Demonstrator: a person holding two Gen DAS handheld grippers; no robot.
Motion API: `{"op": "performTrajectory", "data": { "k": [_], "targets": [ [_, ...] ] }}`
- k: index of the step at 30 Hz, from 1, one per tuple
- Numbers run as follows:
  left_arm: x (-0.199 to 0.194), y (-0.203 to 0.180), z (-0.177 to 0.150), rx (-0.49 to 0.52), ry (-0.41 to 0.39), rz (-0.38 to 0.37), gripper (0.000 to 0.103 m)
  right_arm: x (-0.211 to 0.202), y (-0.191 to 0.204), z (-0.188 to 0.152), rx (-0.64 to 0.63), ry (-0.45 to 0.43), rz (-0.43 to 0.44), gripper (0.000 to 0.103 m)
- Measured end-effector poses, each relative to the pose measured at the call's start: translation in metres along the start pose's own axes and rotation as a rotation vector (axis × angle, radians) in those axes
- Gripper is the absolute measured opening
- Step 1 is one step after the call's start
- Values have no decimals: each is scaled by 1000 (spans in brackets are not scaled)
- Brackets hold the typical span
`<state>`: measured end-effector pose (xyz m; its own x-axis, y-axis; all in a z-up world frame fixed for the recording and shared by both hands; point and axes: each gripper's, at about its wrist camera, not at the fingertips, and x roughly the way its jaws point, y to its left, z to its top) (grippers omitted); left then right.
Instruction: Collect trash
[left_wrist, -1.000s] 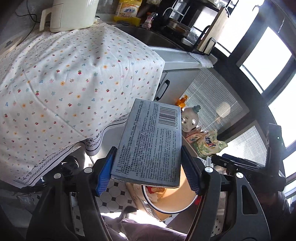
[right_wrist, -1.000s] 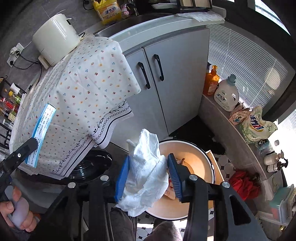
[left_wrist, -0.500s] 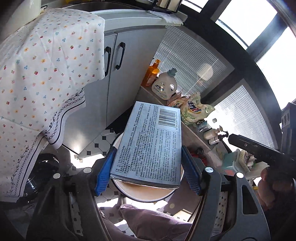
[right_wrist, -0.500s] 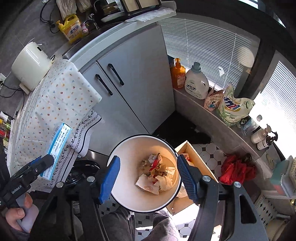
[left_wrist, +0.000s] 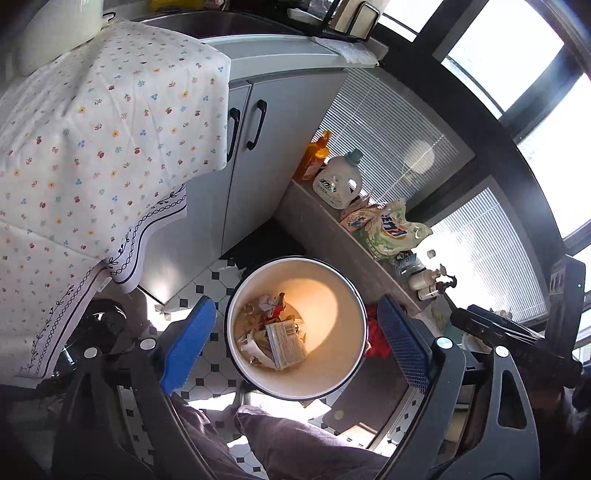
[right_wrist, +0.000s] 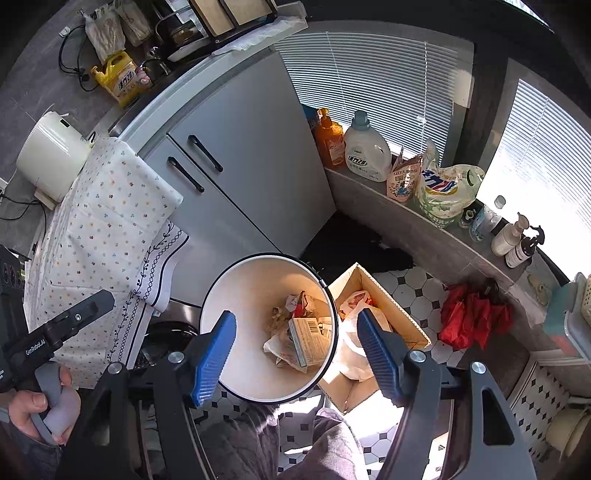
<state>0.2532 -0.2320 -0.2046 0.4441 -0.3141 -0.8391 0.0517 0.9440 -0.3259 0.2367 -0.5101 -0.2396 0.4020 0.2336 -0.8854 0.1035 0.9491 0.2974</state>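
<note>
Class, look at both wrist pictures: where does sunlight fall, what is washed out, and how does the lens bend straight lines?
Left wrist view: sunlight makes a bright oval on the trash bin inner wall; window panes are blown out white; the cabinet edges curve.
Right wrist view: the blinds at right glare white; a sun patch washes out the floor beside the cardboard box; the frame corners go black.

R gripper (right_wrist: 295, 350) at frame bottom, jaws wide apart w/ nothing between. Under it, center frame: white bin (right_wrist: 236, 295) w/ crumpled trash and a barcoded box (right_wrist: 308, 341) inside. Cardboard box (right_wrist: 402, 314) just right of bin. L gripper (right_wrist: 55, 332) at lower left.
</note>
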Motion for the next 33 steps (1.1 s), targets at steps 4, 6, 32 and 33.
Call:
{"op": "performTrajectory", "data": {
  "k": [4,6,32,33],
  "targets": [
    [-31,15,2,-28,-54,23,94,-2,16,2,-47,4,4,79],
    [-48,21,3,-38,-90,31,97,-4,26,5,-58,-3,12,81],
    [-304,120,-64,-89,-431,204,97,-140,217,-25,-281,-249,136,95],
    [-311,122,-70,-93,-441,210,97,-146,223,-30,-287,-257,143,95]
  ]
}}
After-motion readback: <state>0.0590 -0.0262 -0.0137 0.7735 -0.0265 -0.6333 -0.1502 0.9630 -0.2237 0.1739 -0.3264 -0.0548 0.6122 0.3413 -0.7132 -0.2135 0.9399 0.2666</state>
